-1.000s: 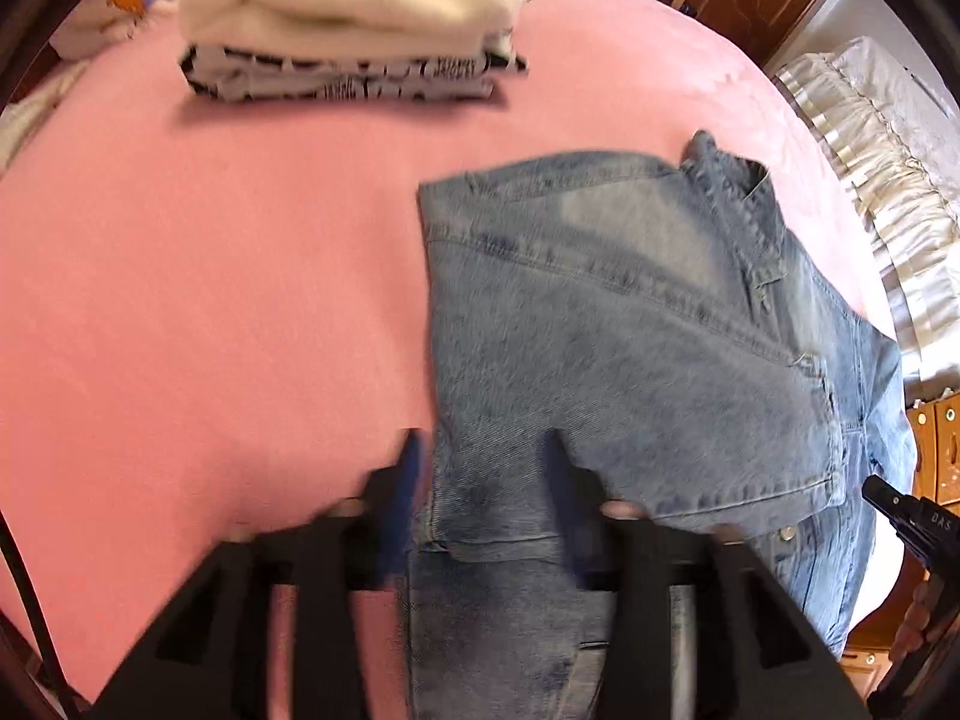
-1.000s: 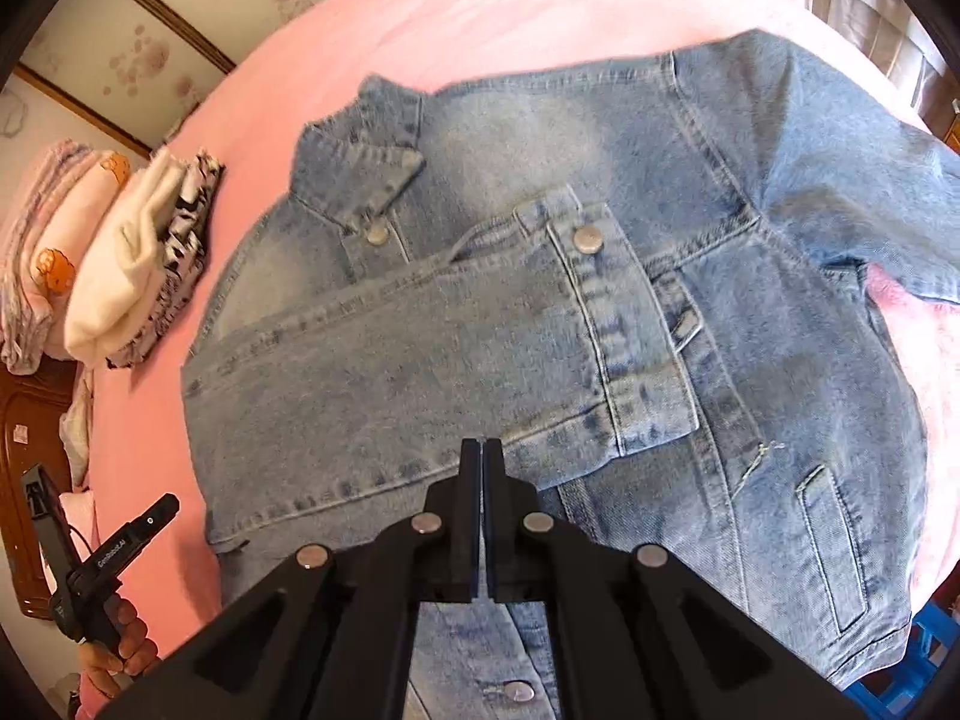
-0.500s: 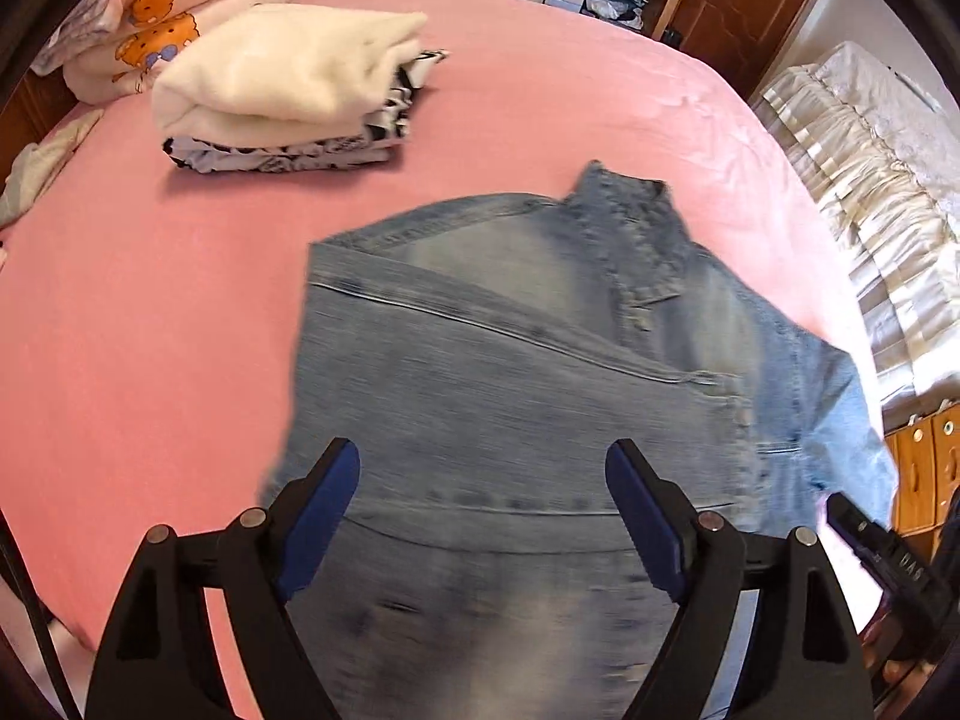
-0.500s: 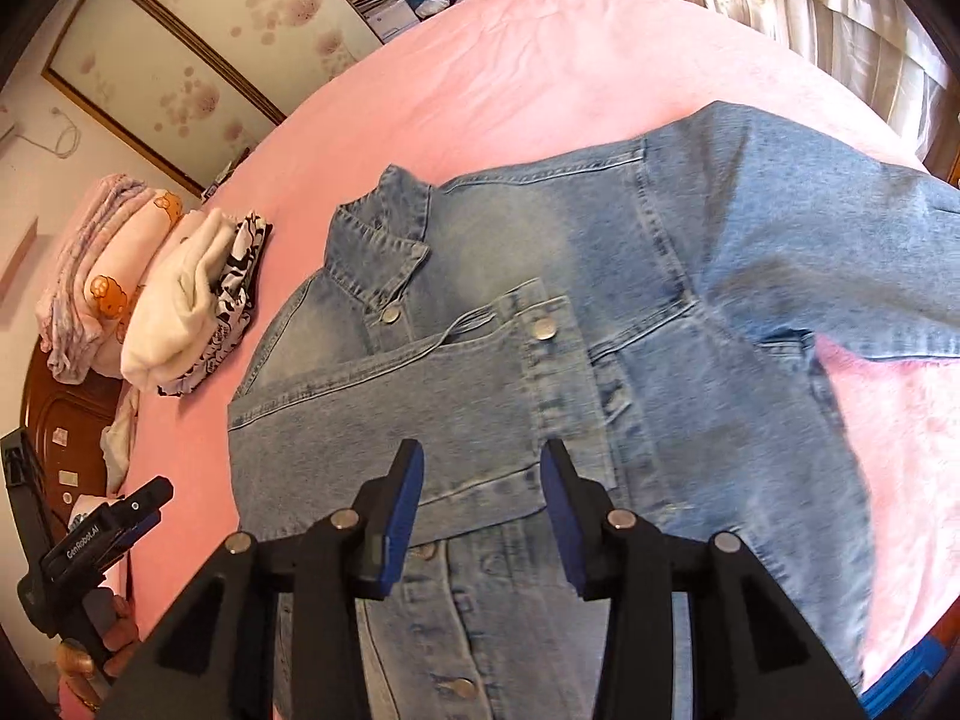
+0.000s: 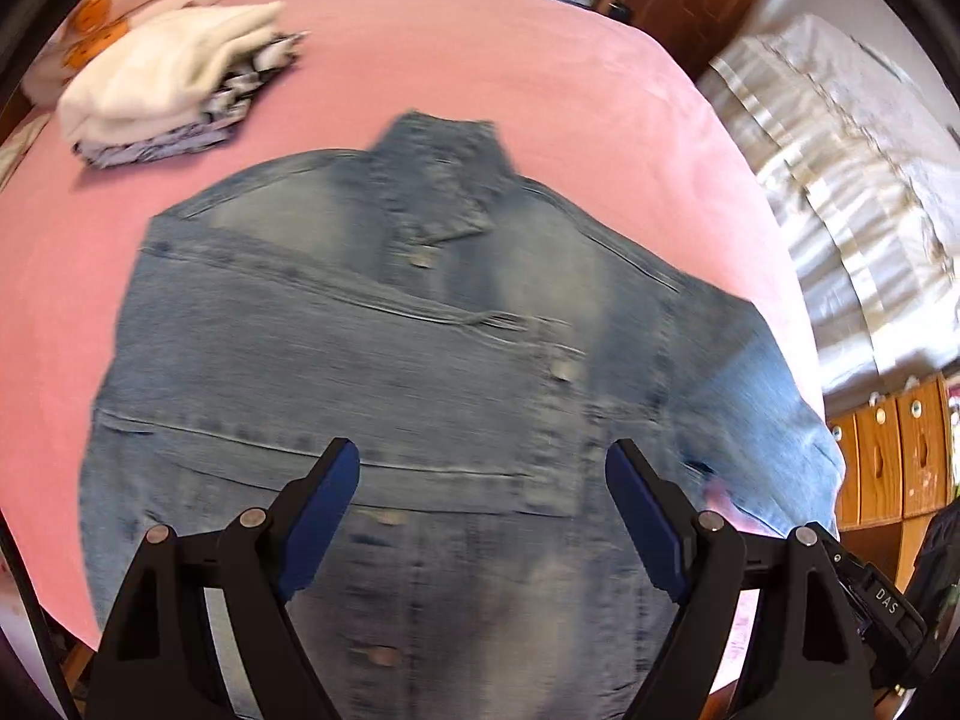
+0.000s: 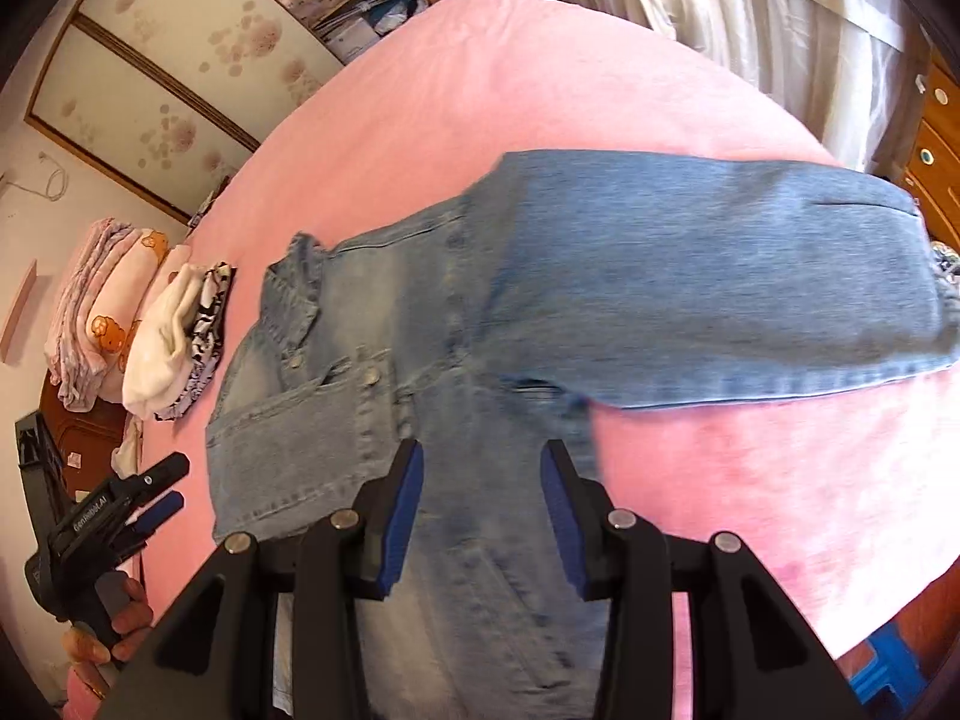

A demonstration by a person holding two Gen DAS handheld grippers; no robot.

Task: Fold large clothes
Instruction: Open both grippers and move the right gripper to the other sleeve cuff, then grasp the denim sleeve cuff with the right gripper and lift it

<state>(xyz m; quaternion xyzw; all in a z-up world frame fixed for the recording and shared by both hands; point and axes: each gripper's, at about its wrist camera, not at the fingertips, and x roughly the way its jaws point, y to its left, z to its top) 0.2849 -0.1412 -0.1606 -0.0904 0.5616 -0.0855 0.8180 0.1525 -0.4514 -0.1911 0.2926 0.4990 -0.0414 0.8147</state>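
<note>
On the pink bed (image 6: 750, 510), denim jacket (image 6: 480, 360)'s sleeve nears the edge.

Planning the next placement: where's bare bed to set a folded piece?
Free: pink sheet beyond the denim jacket collar, and below its spread sleeve. Crowded: far-left corner, with the folded stack beside the pink bedding.

Both grippers let go and pull back

The right gripper (image 6: 482, 516), pinched shut a second ago, now gapes above the denim jacket (image 6: 384, 420); the left gripper (image 5: 482, 525) spreads wider, off the folded sleeve.
</note>
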